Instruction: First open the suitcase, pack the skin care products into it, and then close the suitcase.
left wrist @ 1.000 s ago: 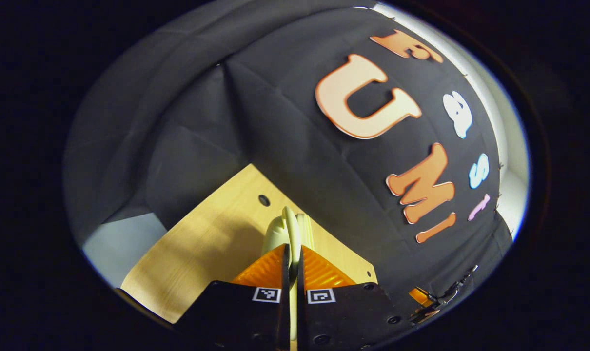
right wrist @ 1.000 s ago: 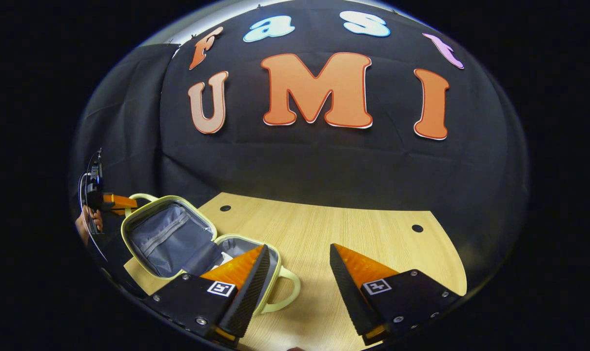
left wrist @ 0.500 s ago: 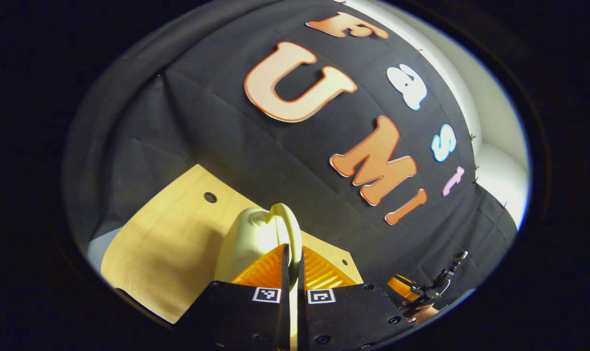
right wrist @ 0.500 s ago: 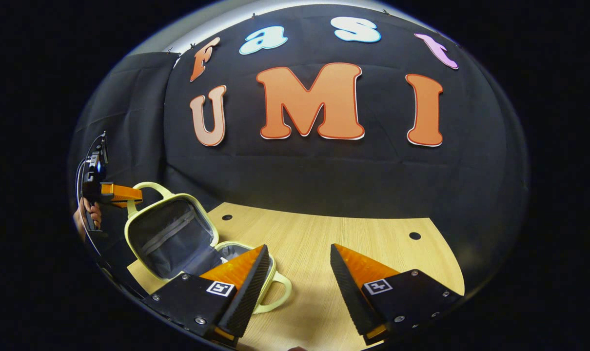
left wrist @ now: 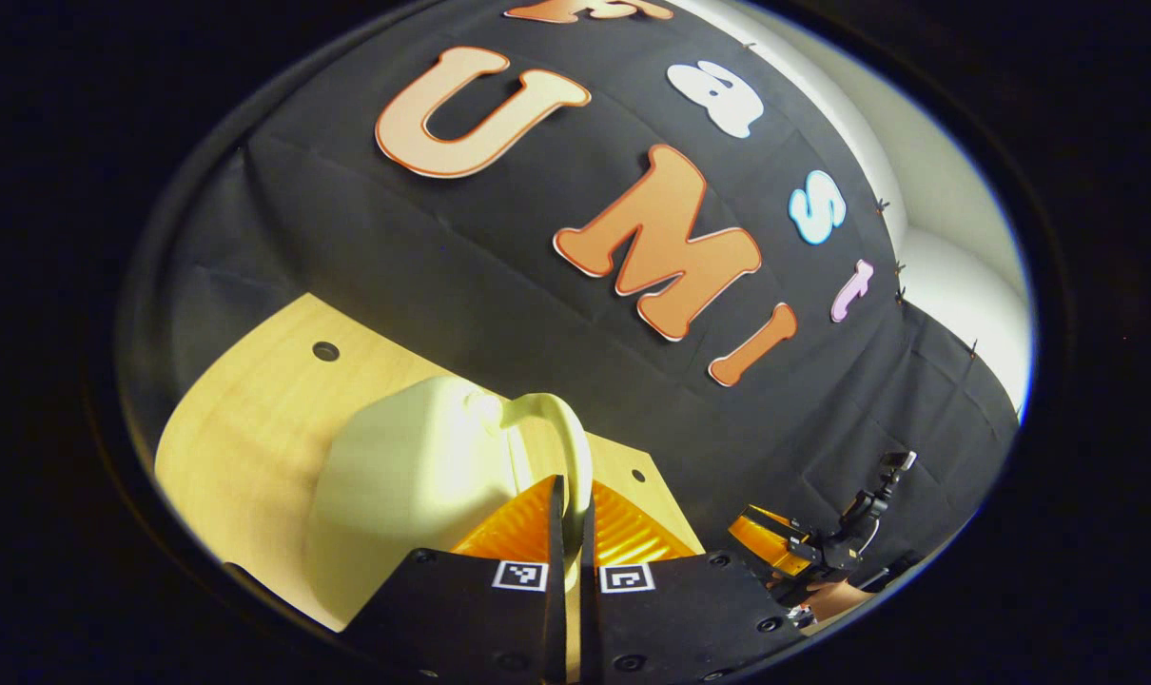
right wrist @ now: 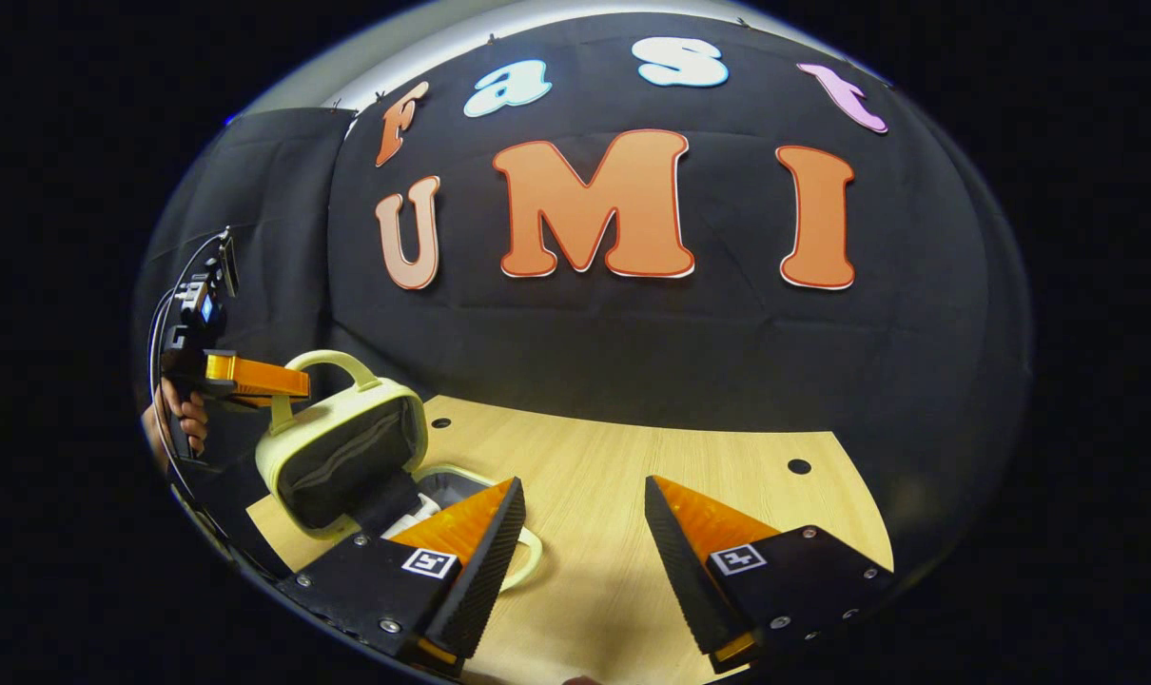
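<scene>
1. Left tool (left wrist: 568, 495) pinches the lid handle (left wrist: 564, 433) of the suitcase (right wrist: 347, 447), at nine o'clock on the counter (right wrist: 633, 476).
2. Lid has swung further down, so closing is underway.
3. Right tool (right wrist: 583, 518) stays spread, idle.

A light wooden table (right wrist: 652, 476), pierced by small round holes, is seen ahead of the right gripper's fingers, and on it, to the left of those fingers, a pale yellow suitcase (right wrist: 347, 447) is set with its lid part-raised.
</scene>
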The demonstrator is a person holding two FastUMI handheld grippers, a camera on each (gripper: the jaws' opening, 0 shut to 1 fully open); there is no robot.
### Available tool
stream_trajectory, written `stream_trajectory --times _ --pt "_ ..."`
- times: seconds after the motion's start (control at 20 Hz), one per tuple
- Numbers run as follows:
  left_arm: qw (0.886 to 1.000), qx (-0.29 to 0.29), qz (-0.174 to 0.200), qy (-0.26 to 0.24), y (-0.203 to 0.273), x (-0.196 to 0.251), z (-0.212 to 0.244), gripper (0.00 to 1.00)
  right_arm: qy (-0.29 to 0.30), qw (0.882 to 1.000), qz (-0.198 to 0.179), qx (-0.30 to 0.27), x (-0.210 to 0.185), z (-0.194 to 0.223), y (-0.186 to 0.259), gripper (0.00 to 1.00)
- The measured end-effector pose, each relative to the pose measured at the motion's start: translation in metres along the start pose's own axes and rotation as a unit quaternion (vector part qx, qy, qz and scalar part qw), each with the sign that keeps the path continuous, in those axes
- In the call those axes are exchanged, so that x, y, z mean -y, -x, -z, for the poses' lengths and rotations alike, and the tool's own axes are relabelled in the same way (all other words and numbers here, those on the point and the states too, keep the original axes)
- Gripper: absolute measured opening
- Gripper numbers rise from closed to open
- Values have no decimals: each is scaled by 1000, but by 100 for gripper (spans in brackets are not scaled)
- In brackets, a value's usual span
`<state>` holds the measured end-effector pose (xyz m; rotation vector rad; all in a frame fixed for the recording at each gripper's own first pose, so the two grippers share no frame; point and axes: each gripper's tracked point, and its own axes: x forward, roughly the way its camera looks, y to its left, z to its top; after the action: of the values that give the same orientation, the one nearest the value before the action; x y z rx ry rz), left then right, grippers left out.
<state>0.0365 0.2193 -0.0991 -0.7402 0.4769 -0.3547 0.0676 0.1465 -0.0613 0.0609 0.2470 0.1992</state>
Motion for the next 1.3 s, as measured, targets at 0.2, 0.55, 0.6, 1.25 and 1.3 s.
stream_trajectory --times 0.2,0.55,0.6,1.25,1.3 --pt "1000 -27 3 -7 -23 22 30 6 -4 1000 2 3 23 2 4 82" --pt "996 -87 -5 -26 -67 43 96 6 -9 1000 0 -5 46 15 8 82" --pt "995 -95 -9 -31 -73 45 105 6 -11 1000 0 -7 48 16 9 82" --pt "960 -203 -110 -158 -128 33 212 11 -23 1000 0 -10 82 27 22 82" --pt "960 -207 -109 -156 -129 36 217 24 -24 1000 1 -11 84 28 23 82"
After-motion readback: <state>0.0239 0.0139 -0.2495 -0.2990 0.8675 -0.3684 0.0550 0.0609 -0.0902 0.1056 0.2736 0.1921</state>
